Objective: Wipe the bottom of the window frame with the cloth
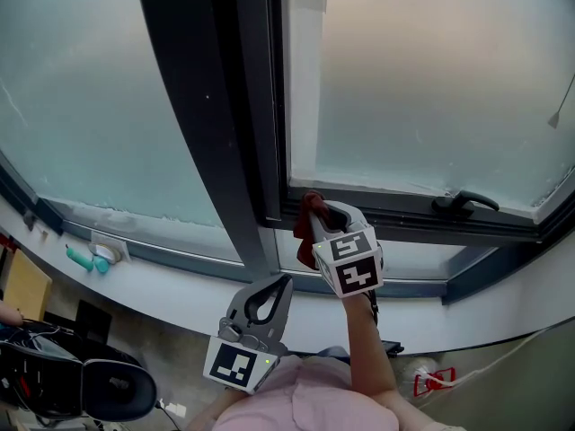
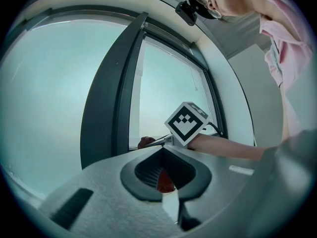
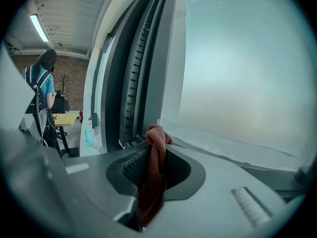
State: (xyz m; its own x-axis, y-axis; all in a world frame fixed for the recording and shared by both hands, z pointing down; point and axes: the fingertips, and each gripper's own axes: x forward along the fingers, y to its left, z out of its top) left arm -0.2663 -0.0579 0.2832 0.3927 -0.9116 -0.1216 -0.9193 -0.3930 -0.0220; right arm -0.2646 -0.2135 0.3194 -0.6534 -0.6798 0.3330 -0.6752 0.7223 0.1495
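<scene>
A reddish-brown cloth [image 1: 304,221] is clamped in my right gripper [image 1: 316,206], which is shut on it. The bunched end of the cloth [image 3: 157,133] sticks out past the jaw tips, and the rest hangs back between them. It sits against the dark bottom rail of the window frame [image 1: 395,208], just right of the thick vertical post [image 1: 225,106]. My left gripper [image 1: 286,281] is lower, below the sill, with its jaws shut and nothing in them. In the left gripper view, its tips [image 2: 163,150] point up at the right gripper [image 2: 151,143] and the cloth [image 2: 145,142].
A black window handle [image 1: 463,203] lies on the bottom rail to the right. Teal items [image 1: 85,257] rest on the pale sill [image 1: 180,281] at the left. A dark bag [image 1: 81,384] and a red object [image 1: 433,382] are on the floor. A person [image 3: 44,78] stands far off.
</scene>
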